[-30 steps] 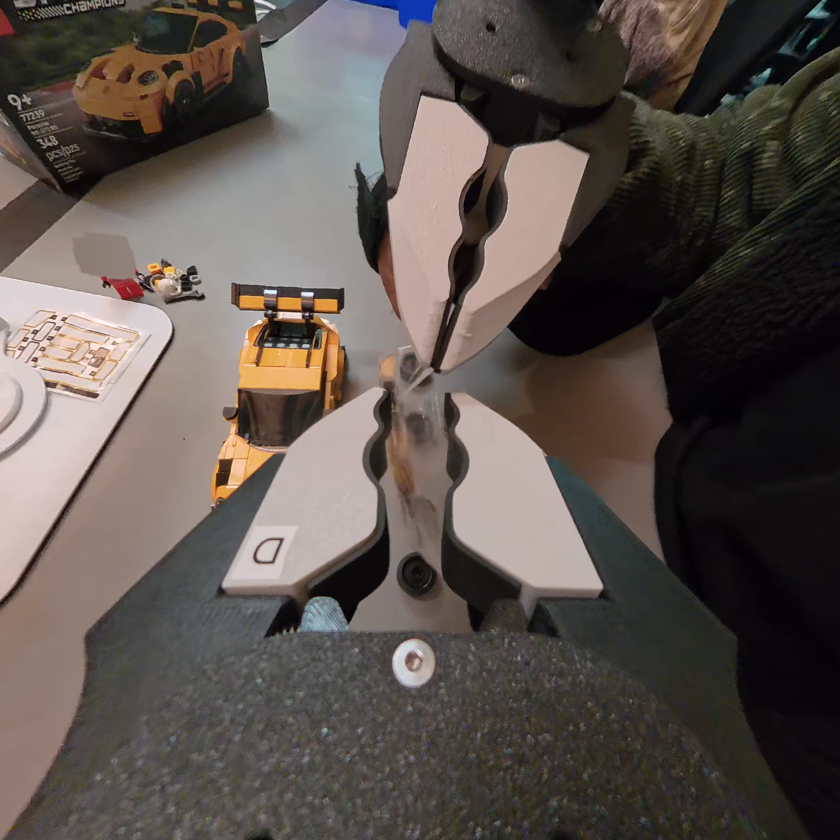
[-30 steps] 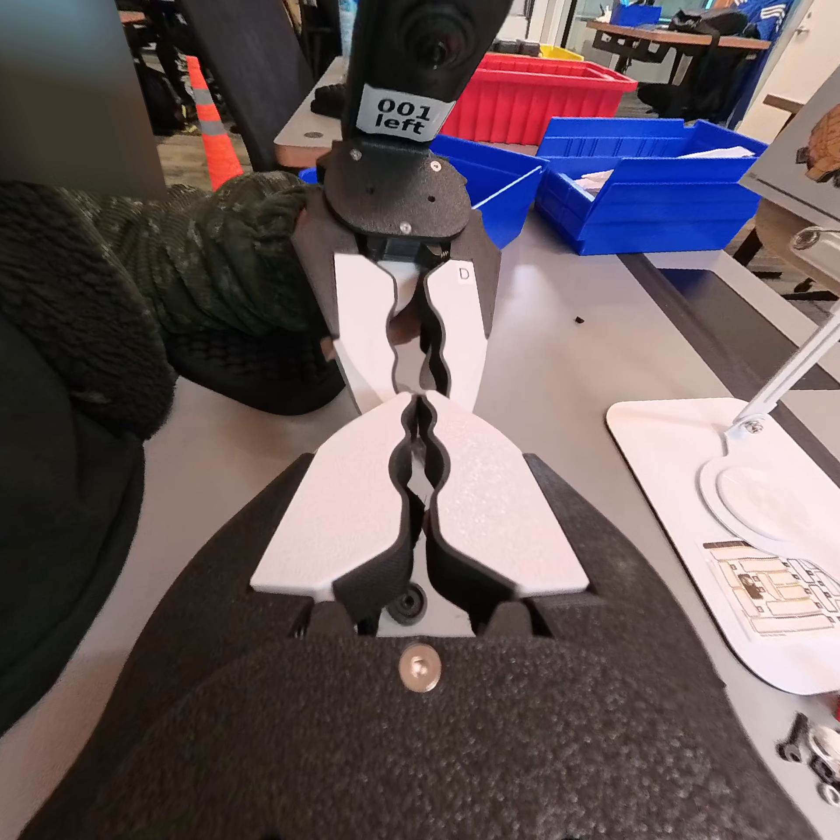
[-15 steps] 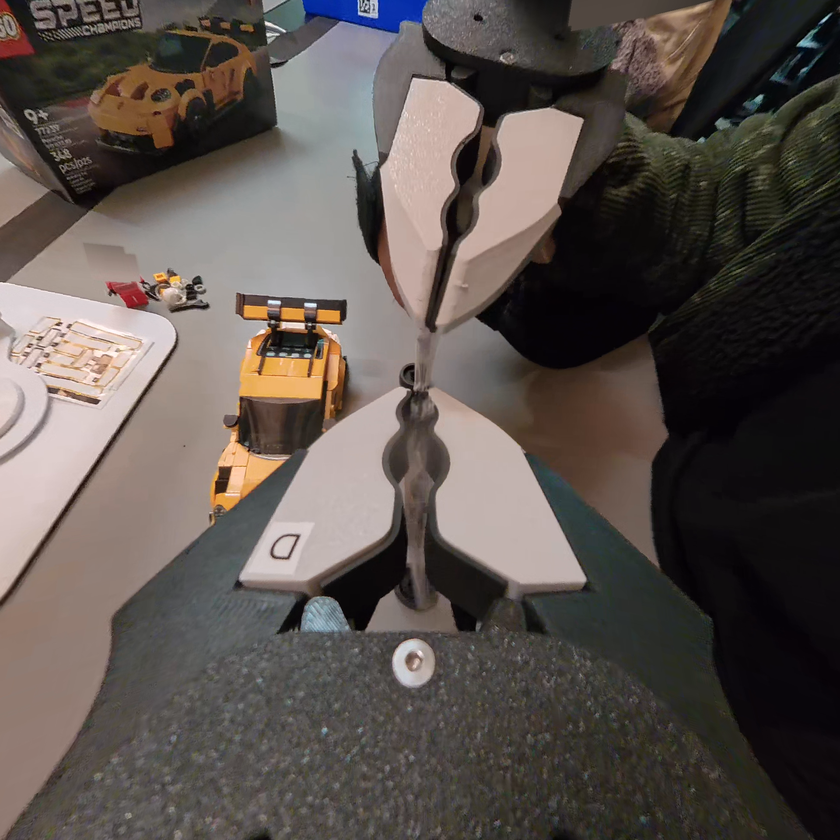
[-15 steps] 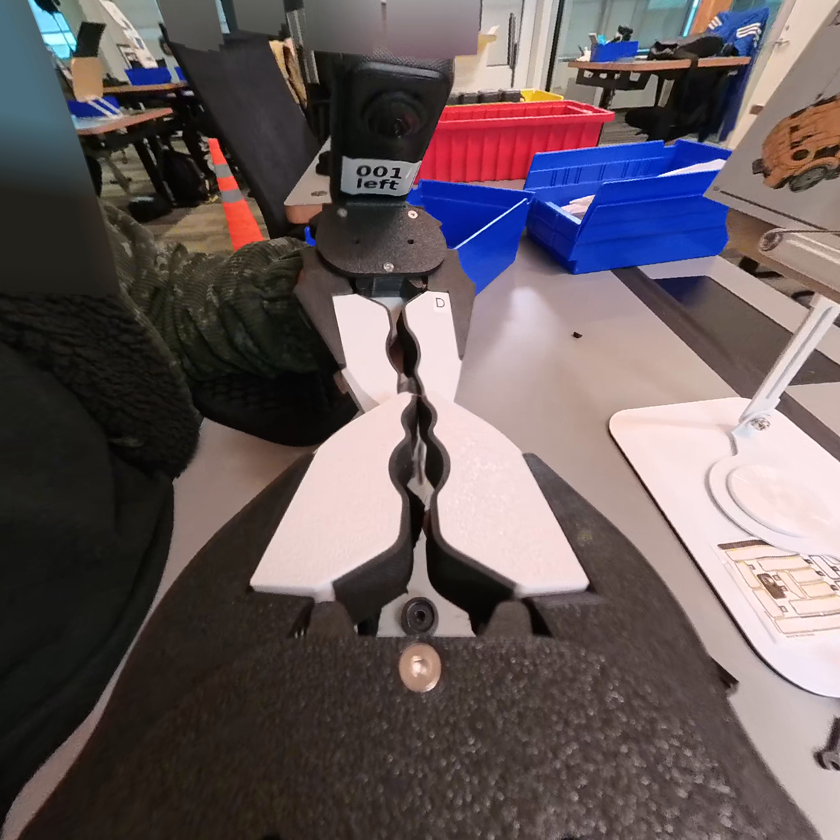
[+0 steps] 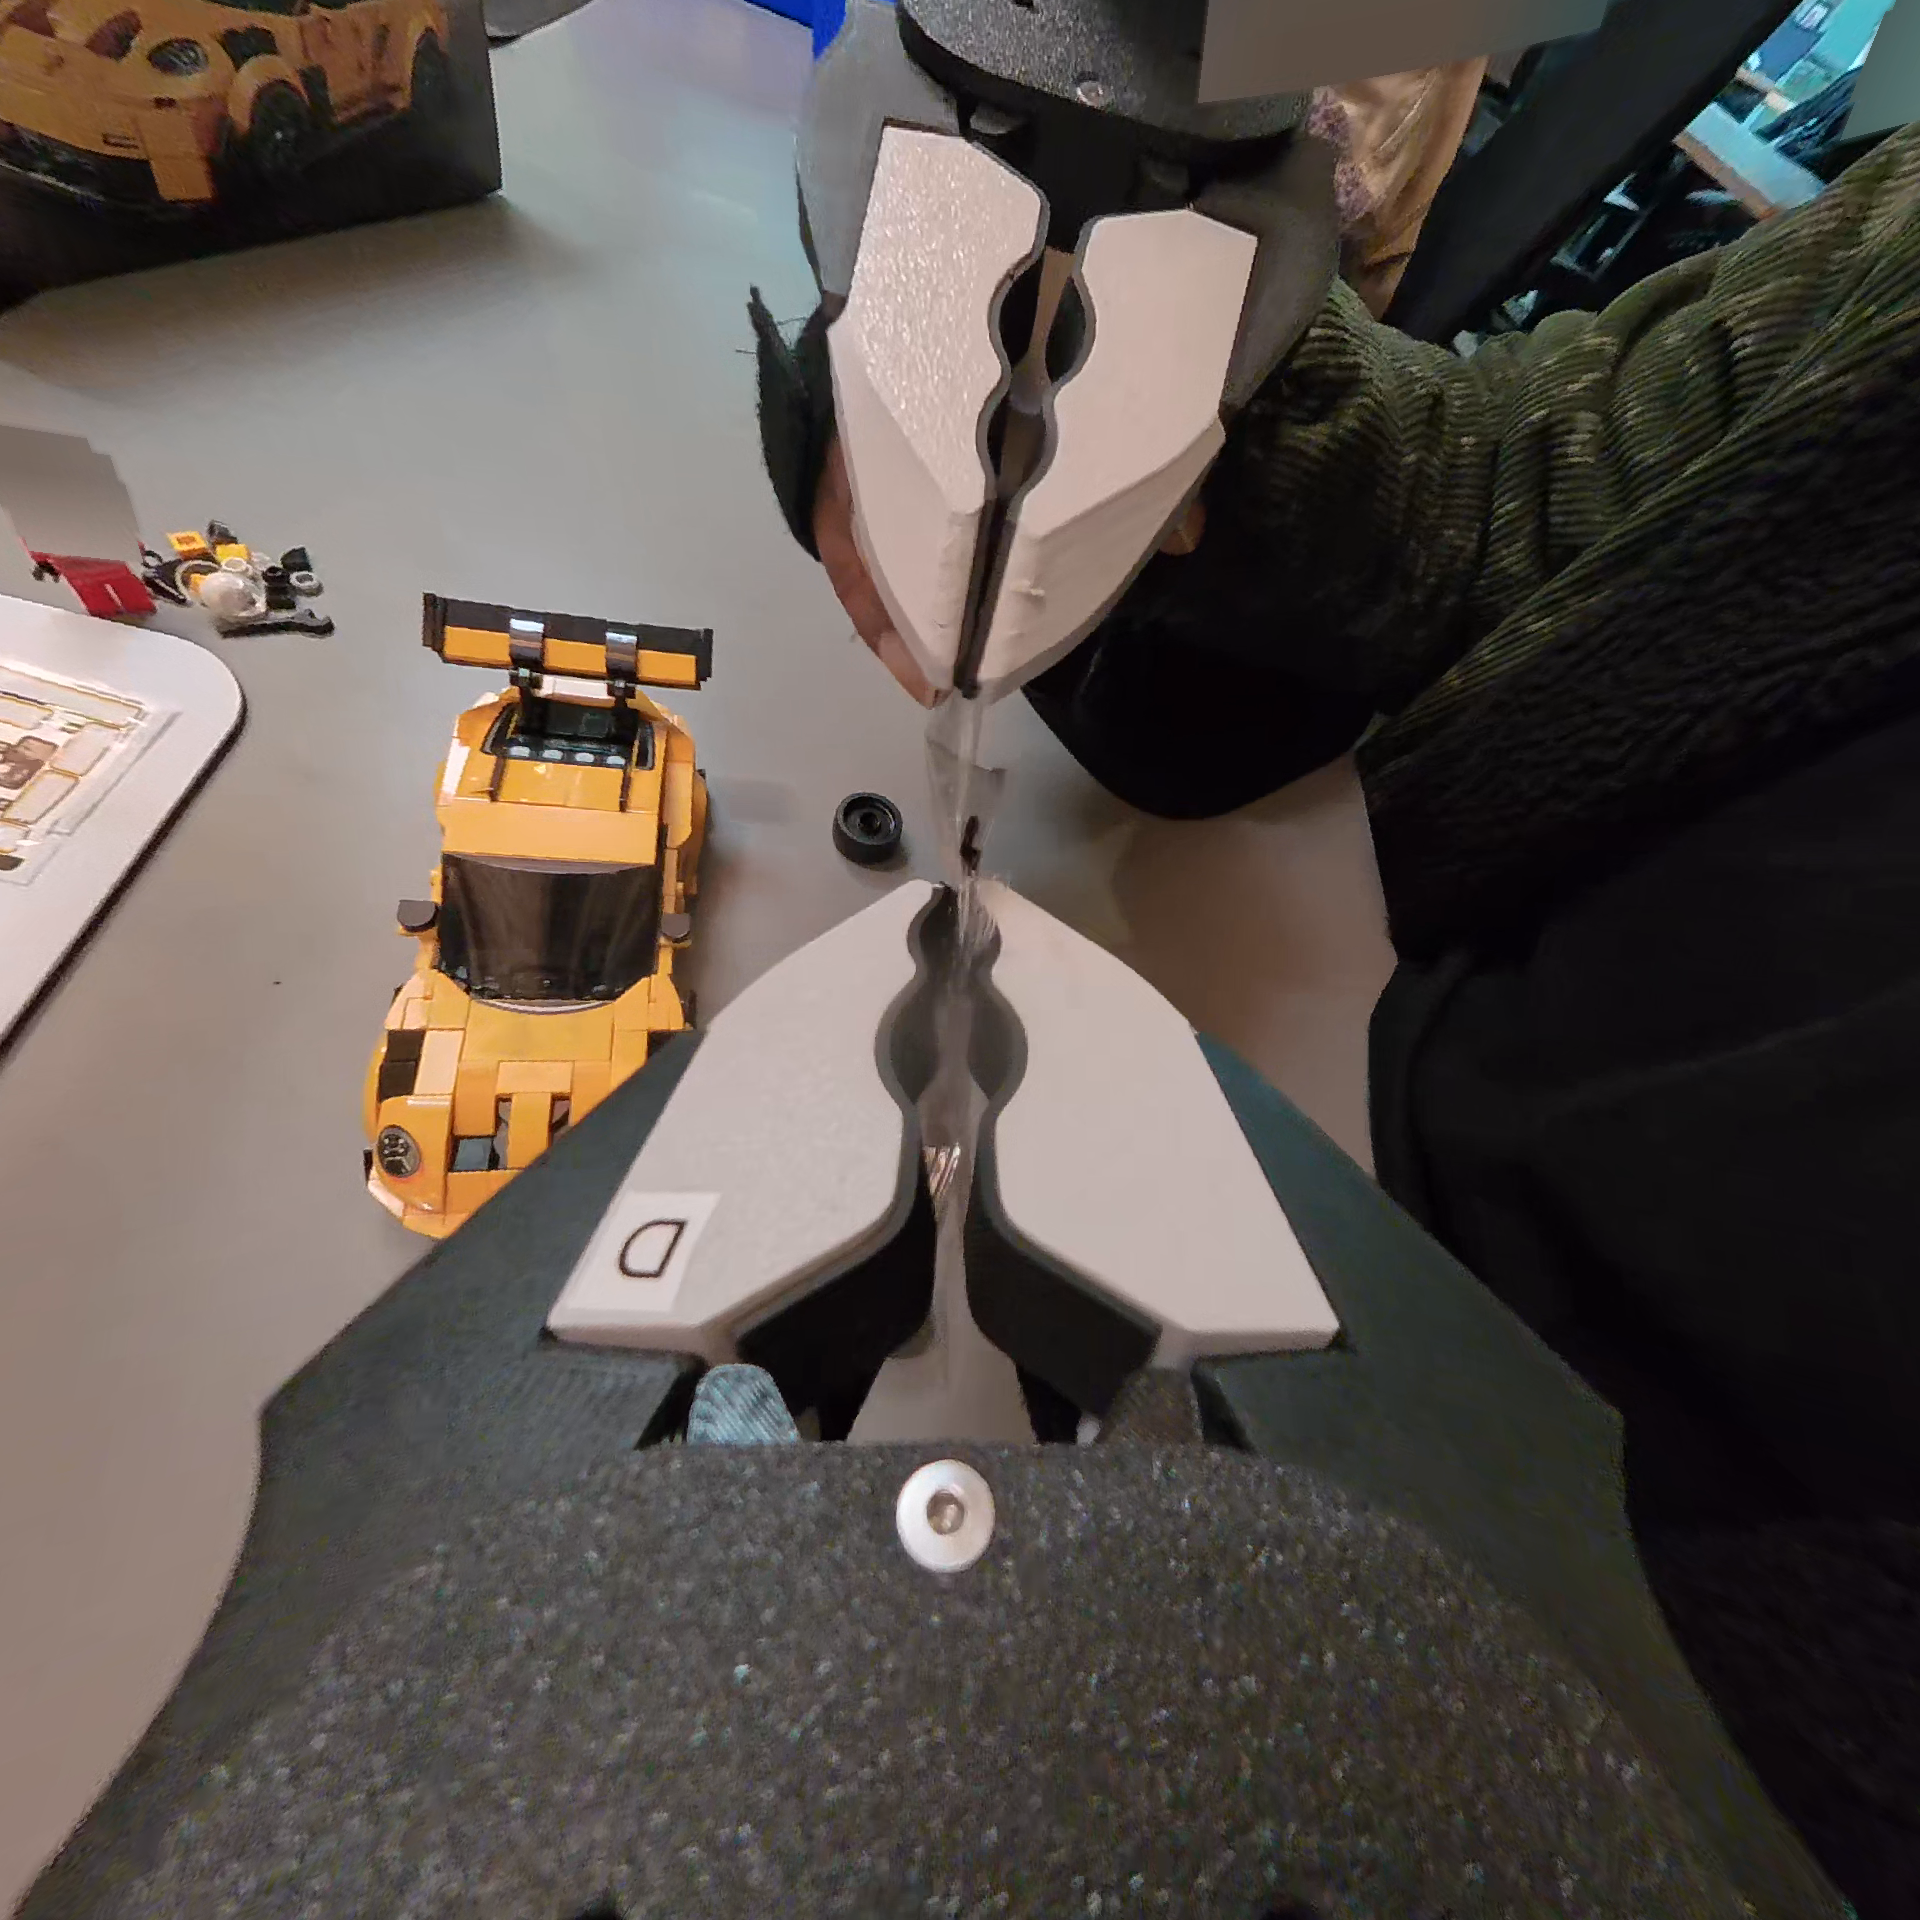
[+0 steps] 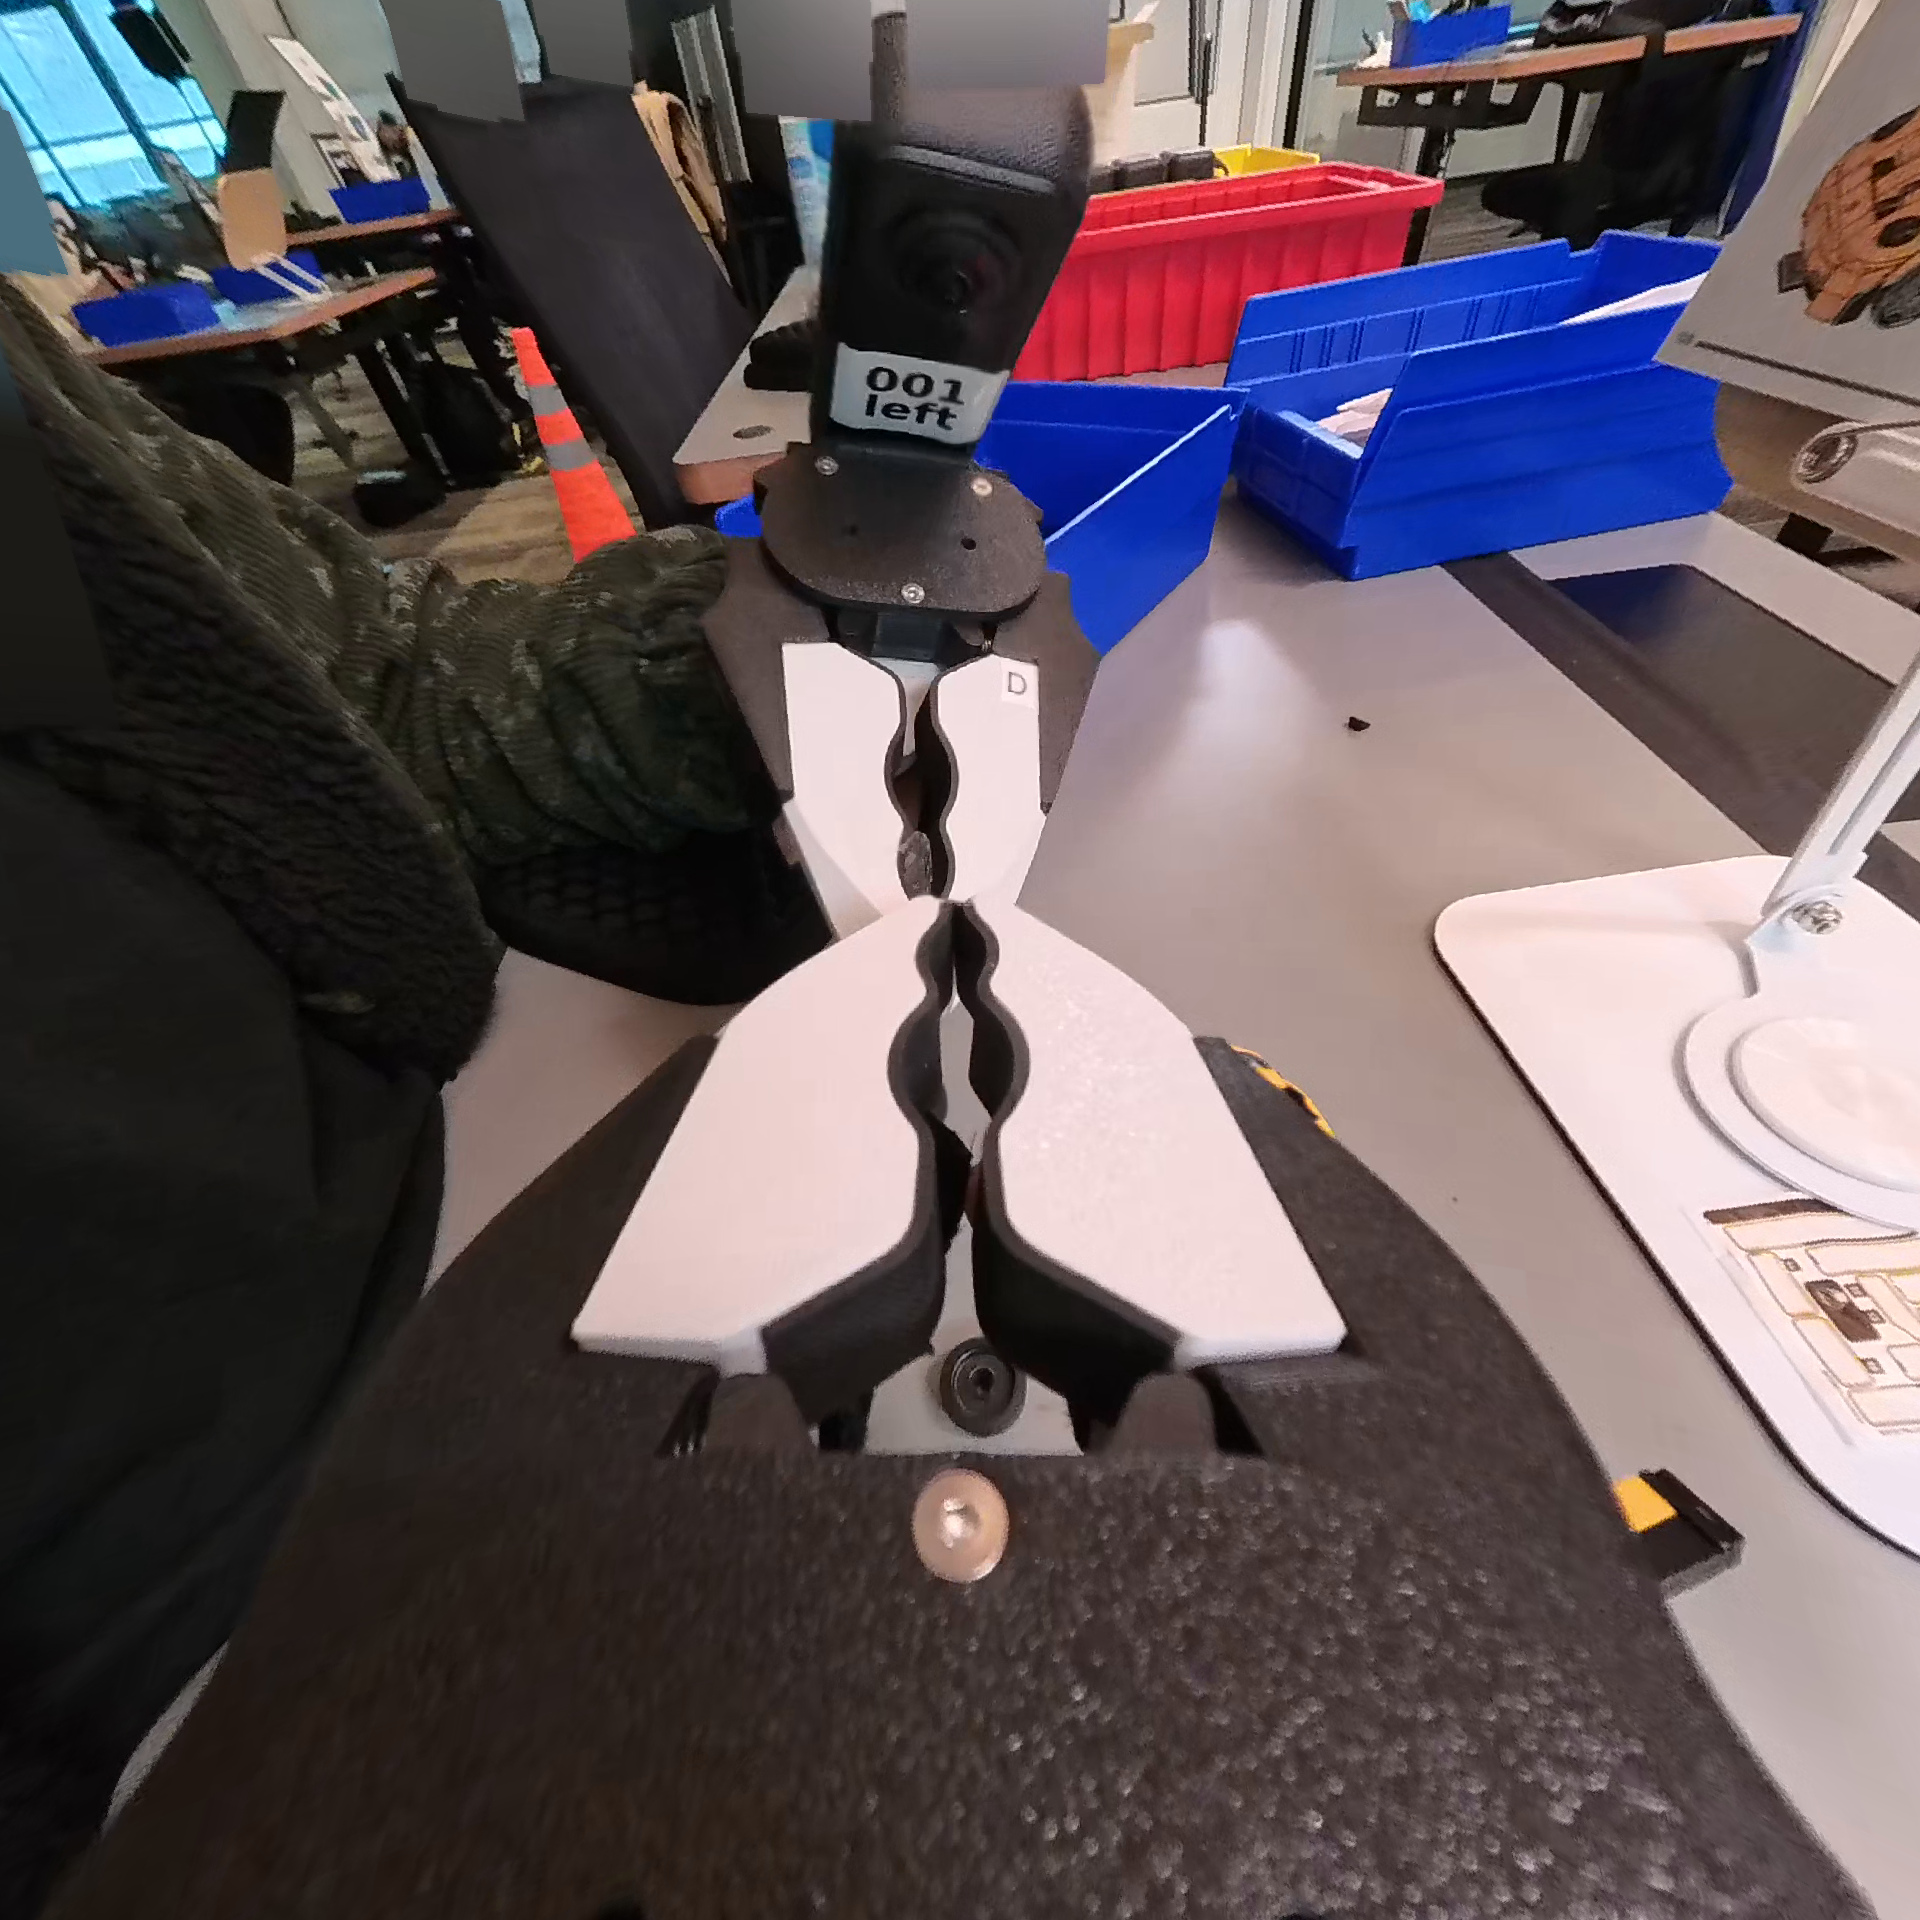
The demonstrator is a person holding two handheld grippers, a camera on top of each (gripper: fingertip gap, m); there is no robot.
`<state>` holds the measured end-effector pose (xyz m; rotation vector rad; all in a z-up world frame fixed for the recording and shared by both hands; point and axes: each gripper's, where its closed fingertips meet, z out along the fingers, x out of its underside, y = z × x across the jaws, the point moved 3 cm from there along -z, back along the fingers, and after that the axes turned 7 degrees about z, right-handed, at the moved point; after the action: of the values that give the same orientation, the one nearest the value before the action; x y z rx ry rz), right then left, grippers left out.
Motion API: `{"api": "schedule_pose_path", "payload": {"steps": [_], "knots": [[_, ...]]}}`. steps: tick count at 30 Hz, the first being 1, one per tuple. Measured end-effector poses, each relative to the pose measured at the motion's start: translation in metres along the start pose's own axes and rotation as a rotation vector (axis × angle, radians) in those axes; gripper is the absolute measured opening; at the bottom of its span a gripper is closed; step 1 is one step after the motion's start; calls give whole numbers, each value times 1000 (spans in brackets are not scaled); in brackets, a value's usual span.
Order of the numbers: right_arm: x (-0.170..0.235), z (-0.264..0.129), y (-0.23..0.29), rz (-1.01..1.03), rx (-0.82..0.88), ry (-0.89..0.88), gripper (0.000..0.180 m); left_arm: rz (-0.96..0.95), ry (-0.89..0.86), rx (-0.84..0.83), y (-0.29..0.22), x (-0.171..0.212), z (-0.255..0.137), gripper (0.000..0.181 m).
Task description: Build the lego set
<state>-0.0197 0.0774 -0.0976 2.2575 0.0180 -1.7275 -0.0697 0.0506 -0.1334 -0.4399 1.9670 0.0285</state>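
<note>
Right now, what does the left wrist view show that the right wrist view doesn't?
Only the left wrist view: the yellow car, a loose black wheel, the clear bag stretched between both shut grippers. Only the right wrist view: blue bins, a red bin. Both: left gripper, right gripper, grey table, sticker sheet.

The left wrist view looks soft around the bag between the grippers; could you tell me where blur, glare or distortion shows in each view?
Left wrist view: the clear plastic bag is streaked with blur, the yellow car sharp, straight edges bowed by the wide lens. Right wrist view: glare patch on the grey table, background room soft.
</note>
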Motion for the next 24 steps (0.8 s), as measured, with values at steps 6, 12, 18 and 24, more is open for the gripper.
{"api": "schedule_pose_path", "payload": {"steps": [6, 12, 18, 24], "knots": [[0, -5, -2, 37, -18, -14, 0, -21, -34, 36, -1, -1, -5, 2], [-19, -38, -15, 72, 36, -135, 0, -34, -41, 6, 6, 5, -17, 2], [-24, -50, -24, 137, 31, -191, 0, -64, -69, -3, 11, 3, -22, 2], [-28, -79, -48, 141, 183, -212, 0, -90, -96, -25, 17, 4, -26, 1]]}}
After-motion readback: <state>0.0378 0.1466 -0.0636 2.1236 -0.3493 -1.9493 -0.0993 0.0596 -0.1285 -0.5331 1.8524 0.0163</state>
